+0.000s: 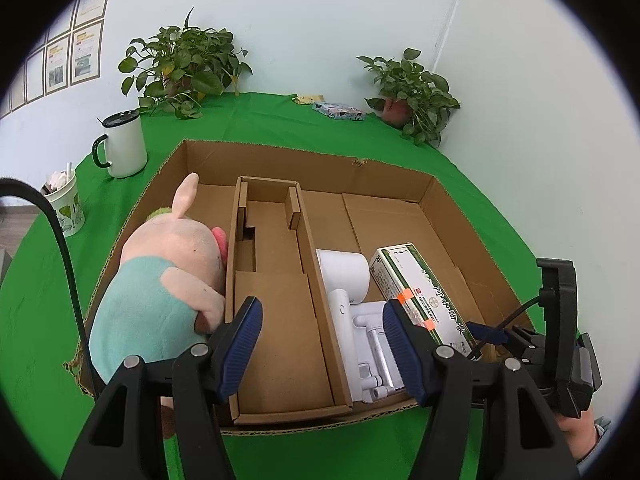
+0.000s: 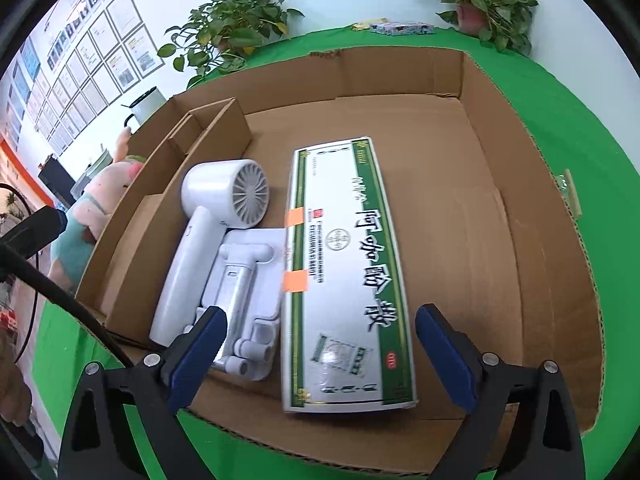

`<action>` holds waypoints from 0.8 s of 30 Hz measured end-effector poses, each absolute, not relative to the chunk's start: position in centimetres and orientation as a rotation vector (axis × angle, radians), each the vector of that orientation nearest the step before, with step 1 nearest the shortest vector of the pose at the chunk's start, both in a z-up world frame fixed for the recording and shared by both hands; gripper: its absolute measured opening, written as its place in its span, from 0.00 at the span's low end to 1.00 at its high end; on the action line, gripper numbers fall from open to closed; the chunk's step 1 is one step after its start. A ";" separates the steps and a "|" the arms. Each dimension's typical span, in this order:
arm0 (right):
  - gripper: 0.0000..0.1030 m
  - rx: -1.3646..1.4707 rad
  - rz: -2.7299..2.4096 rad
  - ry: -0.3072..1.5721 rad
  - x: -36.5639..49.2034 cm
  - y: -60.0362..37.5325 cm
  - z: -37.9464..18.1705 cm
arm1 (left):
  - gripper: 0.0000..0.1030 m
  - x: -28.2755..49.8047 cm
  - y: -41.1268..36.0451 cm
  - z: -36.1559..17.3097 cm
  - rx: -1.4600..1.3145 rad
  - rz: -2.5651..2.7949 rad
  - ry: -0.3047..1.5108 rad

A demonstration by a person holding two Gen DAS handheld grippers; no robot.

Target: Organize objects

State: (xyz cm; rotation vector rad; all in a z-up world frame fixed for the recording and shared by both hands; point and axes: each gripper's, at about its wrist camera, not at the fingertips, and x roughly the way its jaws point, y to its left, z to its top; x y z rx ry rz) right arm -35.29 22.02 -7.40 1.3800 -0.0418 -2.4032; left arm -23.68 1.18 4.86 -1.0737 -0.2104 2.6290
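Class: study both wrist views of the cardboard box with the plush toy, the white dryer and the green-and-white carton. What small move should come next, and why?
Probably lift the right tool straight up and away. Its jaws stand open on either side of the green-and-white carton, not pressing it, and the carton already lies flat in the cardboard box beside the white dryer.

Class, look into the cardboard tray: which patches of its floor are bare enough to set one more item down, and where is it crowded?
Free: the floor between the green-and-white box and the tray's right wall, and the narrow divider compartment. Crowded: the hair dryer, white stand and box lie packed side by side; the plush toy fills the left section.
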 end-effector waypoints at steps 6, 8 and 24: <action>0.93 1.357 -2.418 0.014 -34.6 21.4 -7.1 | 0.60 -23.4 0.7 4.5 -1.054 2.659 -0.205; 0.94 1.325 -2.471 0.053 -34.1 21.4 -6.8 | 0.60 -23.2 0.5 4.3 -1.039 2.686 -0.191; 0.99 0.855 -2.802 0.133 -28.4 20.7 -6.2 | 0.77 -21.7 1.9 -0.5 -0.886 2.906 0.113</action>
